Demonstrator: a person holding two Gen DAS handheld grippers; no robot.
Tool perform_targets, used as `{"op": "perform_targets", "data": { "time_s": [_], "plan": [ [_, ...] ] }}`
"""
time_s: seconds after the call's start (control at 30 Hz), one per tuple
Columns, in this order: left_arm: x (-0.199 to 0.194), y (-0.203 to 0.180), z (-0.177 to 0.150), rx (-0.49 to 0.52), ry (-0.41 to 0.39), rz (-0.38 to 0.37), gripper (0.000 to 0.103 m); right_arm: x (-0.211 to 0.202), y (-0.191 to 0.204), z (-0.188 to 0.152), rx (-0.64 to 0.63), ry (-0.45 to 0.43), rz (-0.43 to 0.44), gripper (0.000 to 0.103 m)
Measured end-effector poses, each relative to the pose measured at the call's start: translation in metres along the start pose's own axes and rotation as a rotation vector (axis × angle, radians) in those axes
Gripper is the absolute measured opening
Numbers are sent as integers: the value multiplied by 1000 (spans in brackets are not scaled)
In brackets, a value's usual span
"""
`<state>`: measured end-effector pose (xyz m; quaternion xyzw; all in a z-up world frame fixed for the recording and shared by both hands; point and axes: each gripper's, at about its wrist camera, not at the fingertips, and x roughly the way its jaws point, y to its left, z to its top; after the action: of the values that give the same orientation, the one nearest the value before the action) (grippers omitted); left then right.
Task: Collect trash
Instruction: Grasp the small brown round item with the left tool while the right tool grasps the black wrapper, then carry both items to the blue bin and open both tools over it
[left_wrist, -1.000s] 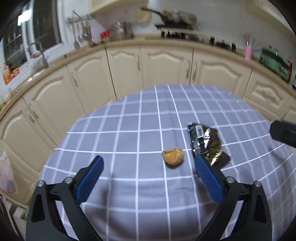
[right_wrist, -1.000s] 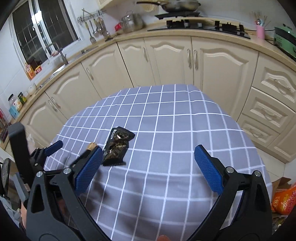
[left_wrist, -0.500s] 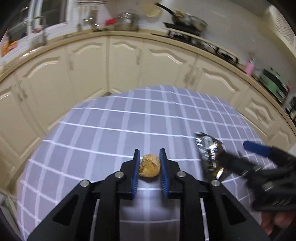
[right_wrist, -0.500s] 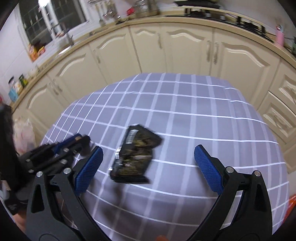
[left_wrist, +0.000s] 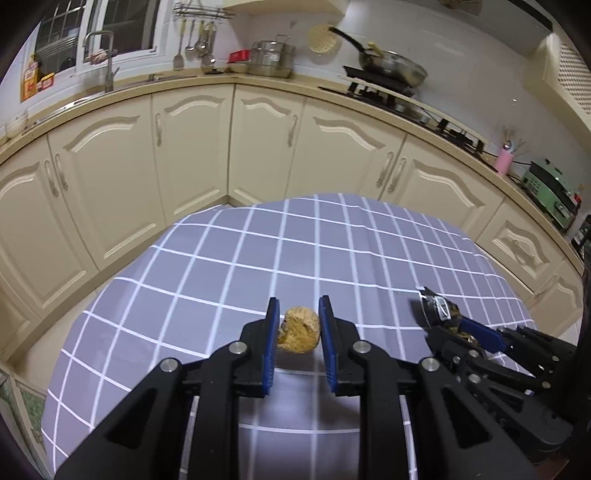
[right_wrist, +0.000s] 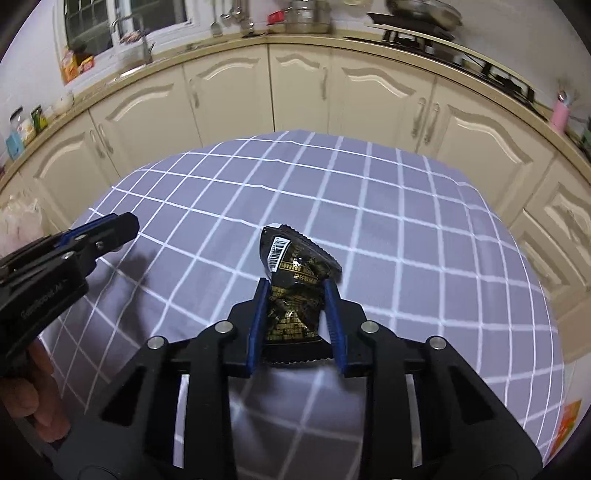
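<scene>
A small tan crumpled scrap (left_wrist: 298, 329) sits between the blue pads of my left gripper (left_wrist: 298, 325), which is shut on it just above the grey checked tablecloth (left_wrist: 258, 258). My right gripper (right_wrist: 295, 295) is shut on a black and gold snack wrapper (right_wrist: 291, 269), lifted off the cloth (right_wrist: 406, 229). The wrapper (left_wrist: 437, 312) and the right gripper (left_wrist: 480, 334) also show at the right of the left wrist view. The left gripper (right_wrist: 110, 229) shows at the left of the right wrist view.
Cream kitchen cabinets (left_wrist: 192, 147) curve round behind the table. The counter carries a sink tap (left_wrist: 107, 62), pots (left_wrist: 271, 59) and a stove with a pan (left_wrist: 391, 70). An orange bag (right_wrist: 567, 424) lies on the floor at the right.
My right gripper has closed on the wrapper and raised it. My left gripper, which closed on the tan scrap half a second ago, still holds it and has lifted slightly.
</scene>
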<state>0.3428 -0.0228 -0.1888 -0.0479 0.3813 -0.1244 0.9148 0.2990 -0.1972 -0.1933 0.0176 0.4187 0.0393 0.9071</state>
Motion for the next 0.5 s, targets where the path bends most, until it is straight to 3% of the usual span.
{"op": "perform_targets", "data": {
  "time_s": [0.17,0.5],
  "plan": [
    [-9,-21,-8,42,-24,-53,20,-47,-23,-20,68,-65,35,29],
    [-92,-95,-61,138,-98,-153,20,-167,-85,-65,148,-205,62,29]
  ]
}}
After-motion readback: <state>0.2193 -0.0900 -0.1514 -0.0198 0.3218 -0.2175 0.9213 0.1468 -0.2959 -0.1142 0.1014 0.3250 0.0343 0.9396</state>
